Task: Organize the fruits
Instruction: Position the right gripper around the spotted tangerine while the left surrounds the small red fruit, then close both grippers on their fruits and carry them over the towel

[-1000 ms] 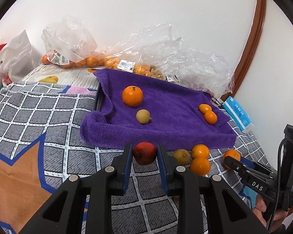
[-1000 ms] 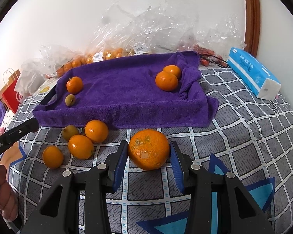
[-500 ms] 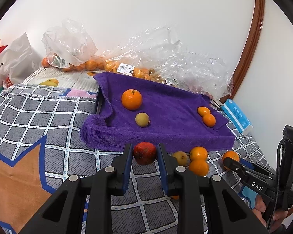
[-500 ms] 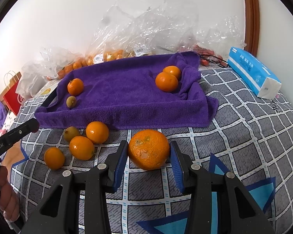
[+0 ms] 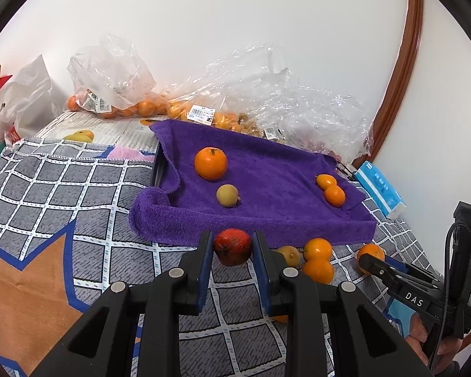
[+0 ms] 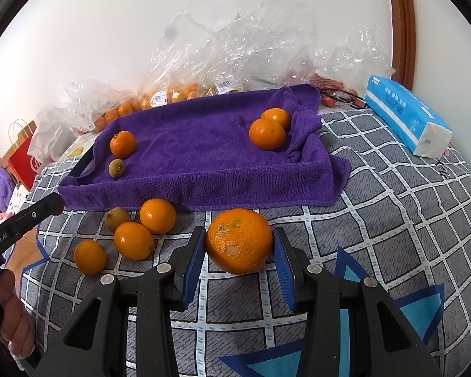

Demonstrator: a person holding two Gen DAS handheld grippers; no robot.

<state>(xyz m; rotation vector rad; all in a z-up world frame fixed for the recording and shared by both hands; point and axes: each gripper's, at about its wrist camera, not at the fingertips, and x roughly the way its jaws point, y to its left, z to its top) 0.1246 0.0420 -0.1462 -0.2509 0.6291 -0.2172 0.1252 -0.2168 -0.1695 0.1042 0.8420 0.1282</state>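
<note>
**Fruit count — both grippers loaded**

On the purple towel tray, four fruits: near its left edge one orange and, in front of it, one small yellow-green fruit; in the far right corner two oranges touching each other.

On the checked cloth, just before the tray's front edge, left part: four loose fruits — three small oranges and one yellow-green fruit — clustered close together.

Left gripper: jaws closed on one small red fruit, both blue pads pressing its sides, in front of the tray's front edge.

Right gripper: jaws clamped on one large orange, skin blemished, pads on both sides, held close to the tray's front edge, right of the loose cluster.

Behind the tray's far edge: clear plastic bags with more oranges — number cannot be told. One blue tissue pack lies off the tray's right side, well apart.
</note>
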